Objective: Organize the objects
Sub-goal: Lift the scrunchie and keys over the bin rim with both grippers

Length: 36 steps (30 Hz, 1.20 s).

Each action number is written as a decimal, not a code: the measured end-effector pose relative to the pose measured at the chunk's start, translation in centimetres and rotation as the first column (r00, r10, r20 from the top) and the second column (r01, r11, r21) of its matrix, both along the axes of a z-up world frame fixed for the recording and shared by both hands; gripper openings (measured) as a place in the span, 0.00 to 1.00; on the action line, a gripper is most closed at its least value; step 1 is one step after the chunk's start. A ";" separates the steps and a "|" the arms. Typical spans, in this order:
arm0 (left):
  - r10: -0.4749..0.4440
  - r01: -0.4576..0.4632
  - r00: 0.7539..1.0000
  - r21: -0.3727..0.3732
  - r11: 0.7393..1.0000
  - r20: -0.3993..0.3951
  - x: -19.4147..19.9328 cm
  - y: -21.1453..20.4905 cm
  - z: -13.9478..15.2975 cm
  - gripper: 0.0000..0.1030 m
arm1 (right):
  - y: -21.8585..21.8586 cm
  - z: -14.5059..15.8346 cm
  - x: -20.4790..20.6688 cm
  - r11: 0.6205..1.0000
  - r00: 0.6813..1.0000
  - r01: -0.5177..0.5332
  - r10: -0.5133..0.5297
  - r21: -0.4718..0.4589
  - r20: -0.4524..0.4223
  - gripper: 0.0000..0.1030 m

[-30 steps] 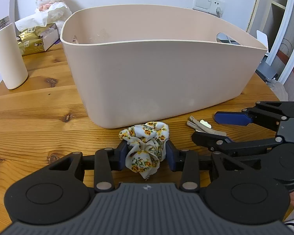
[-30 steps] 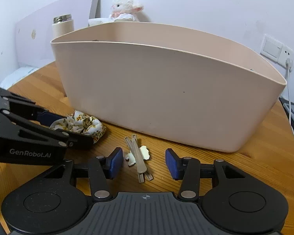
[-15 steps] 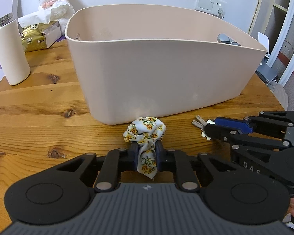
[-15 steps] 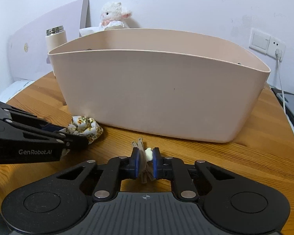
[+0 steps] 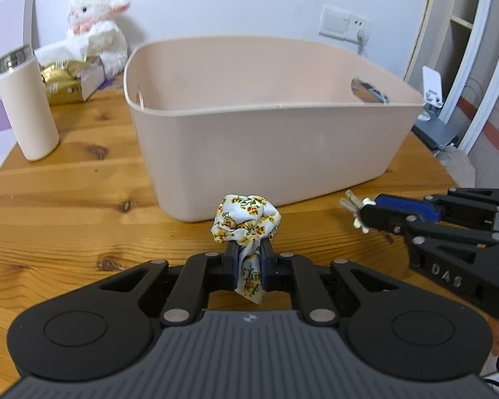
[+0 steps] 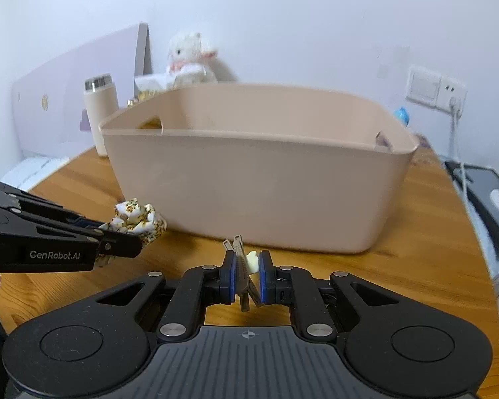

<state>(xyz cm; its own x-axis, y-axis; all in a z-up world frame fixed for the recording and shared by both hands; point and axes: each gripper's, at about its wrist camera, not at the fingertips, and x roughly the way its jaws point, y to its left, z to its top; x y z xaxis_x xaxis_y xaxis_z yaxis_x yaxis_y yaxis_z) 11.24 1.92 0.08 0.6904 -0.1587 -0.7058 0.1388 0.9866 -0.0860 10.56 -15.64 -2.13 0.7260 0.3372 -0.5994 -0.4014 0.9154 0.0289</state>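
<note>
**Both items gripped, neither in the basket yet**

The wooden worktop (image 5: 66, 179) carries the big beige basket (image 5: 269, 153), whose visible inside looks bare, though its floor is hidden. The left gripper (image 5: 249, 259) is clamped on the floral scrunchie (image 5: 246, 219), held just in front of the basket wall. The right gripper (image 6: 246, 276) pinches the hair clips (image 6: 241, 262) beside it. Lifting both over the rim and releasing them remains.

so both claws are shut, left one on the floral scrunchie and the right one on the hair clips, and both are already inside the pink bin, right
Not quite: neither is inside the pink bin yet. The left wrist view shows the left claw shut on the floral scrunchie in front of the bin's near wall, and the right wrist view shows the right claw shut on the hair clips there too.
</note>
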 end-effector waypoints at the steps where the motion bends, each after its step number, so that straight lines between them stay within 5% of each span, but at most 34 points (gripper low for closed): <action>1: -0.004 0.004 1.000 -0.001 1.000 0.009 -0.3 0.0 0.4 0.13 | 0.1 0.5 0.0 1.000 1.000 0.004 -0.004 0.003 0.012 0.11; 13: -0.035 0.038 0.987 -0.014 0.999 0.159 -2.3 -0.4 7.0 0.13 | -2.0 7.4 -0.9 0.996 0.982 0.059 -0.069 0.060 0.175 0.12; 22: -0.028 0.025 0.973 0.015 1.000 0.230 1.8 -1.1 10.1 0.13 | -3.3 10.2 2.3 0.990 0.965 0.105 -0.125 0.099 0.230 0.12; 36: 0.037 -0.042 0.996 0.065 0.997 0.077 11.3 -1.4 6.2 0.14 | -1.7 8.1 9.7 0.982 0.968 0.187 -0.191 0.038 0.164 0.12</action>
